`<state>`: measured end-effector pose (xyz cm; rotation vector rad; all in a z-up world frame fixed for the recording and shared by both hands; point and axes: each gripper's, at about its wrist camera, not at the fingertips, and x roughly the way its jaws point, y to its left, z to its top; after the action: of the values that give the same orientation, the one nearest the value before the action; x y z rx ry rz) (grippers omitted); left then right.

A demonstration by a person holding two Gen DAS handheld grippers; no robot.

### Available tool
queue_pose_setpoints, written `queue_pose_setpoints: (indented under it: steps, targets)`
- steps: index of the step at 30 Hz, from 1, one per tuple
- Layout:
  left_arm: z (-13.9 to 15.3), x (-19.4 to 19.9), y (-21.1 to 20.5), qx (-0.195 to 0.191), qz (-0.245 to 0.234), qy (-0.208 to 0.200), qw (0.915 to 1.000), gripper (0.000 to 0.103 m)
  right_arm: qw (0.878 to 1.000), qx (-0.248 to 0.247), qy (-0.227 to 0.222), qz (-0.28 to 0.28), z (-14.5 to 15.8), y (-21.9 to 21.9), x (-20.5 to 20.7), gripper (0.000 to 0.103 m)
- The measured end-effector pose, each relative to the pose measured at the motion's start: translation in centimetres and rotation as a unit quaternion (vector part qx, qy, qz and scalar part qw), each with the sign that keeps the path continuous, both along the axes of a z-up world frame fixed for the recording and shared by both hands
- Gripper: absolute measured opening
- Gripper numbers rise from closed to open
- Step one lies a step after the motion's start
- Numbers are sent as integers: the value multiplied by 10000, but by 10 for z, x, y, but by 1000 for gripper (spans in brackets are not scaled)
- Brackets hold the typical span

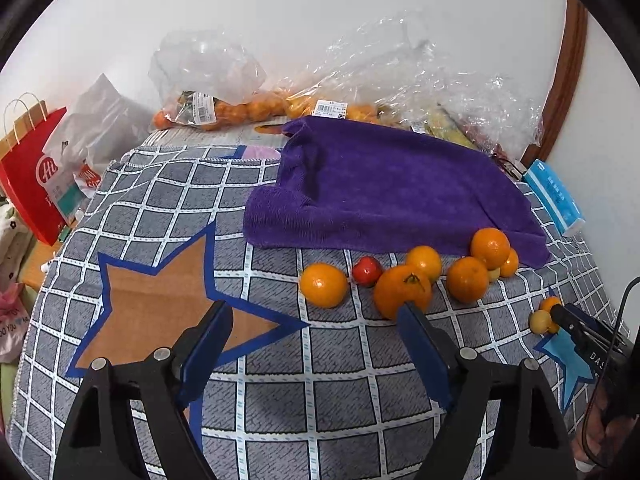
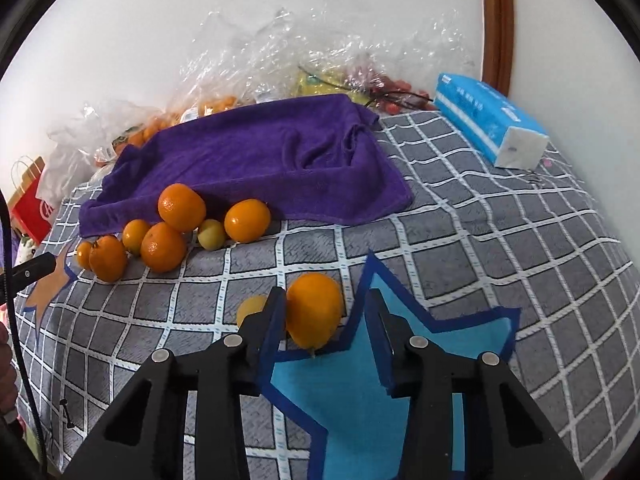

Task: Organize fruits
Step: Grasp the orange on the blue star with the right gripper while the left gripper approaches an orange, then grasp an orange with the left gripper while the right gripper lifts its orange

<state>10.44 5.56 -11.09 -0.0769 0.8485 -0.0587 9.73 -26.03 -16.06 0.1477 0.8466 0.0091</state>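
Note:
In the left wrist view a loose row of oranges (image 1: 467,279) and one small red fruit (image 1: 367,271) lies on the checked cloth below a purple towel (image 1: 384,192). My left gripper (image 1: 312,312) is open. One orange (image 1: 324,285) sits just beyond its gap, and its right fingertip overlaps a stemmed orange (image 1: 402,291). In the right wrist view my right gripper (image 2: 325,298) stands around an orange (image 2: 314,312) at the tip of a light-blue star (image 2: 360,392). The left pad touches this orange and the right pad stands clear of it. A small yellow fruit (image 2: 252,310) lies outside the left finger.
A brown star (image 1: 160,300) is printed on the cloth (image 1: 280,420) left of the fruit. Plastic bags of oranges (image 1: 208,80) and other produce line the back wall. A blue tissue pack (image 2: 488,120) lies at the right, a red paper bag (image 1: 32,168) at the left.

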Motion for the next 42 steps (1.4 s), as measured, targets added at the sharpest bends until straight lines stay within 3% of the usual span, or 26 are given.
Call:
queue_pose_setpoints:
  steps: [3, 6, 9, 12, 15, 21, 25, 29, 36, 42]
  targets:
    - [-1, 4, 5, 4, 90, 6, 10000, 83, 9998, 39, 207, -37, -11, 0, 9, 40]
    - [-6, 5, 13, -84, 163, 65, 9998, 83, 9998, -26, 130, -119, -13, 0, 9, 34]
    - [-14, 7, 19, -181, 192, 168, 9995, 83, 9998, -41, 80, -153, -13, -2, 6, 34]
    - [-19, 7, 24, -329, 164, 186, 9991, 73, 9998, -25, 42, -187, -13, -3, 4, 34]
    - [-23, 12, 21, -433, 64, 229, 9988, 71, 9997, -58, 4, -258, -13, -3, 4, 34]
    - [-36, 29, -1, -96, -290, 300, 9991, 60, 9996, 14, -10, -266, -14, -6, 3, 34]
    - [-43, 38, -7, -39, -383, 261, 9989, 58, 9998, -116, -73, -119, -12, 1, 2, 34]
    - [-47, 42, -9, 83, -341, 109, 9993, 50, 9999, -68, -62, -95, -14, 0, 2, 34]
    - [-47, 43, -3, -253, -423, 95, 9987, 49, 9999, -141, -75, -60, -13, 2, 3, 34]
    - [-48, 44, -3, -203, -403, 110, 9989, 47, 9998, -179, 34, -72, -16, 2, 6, 34]
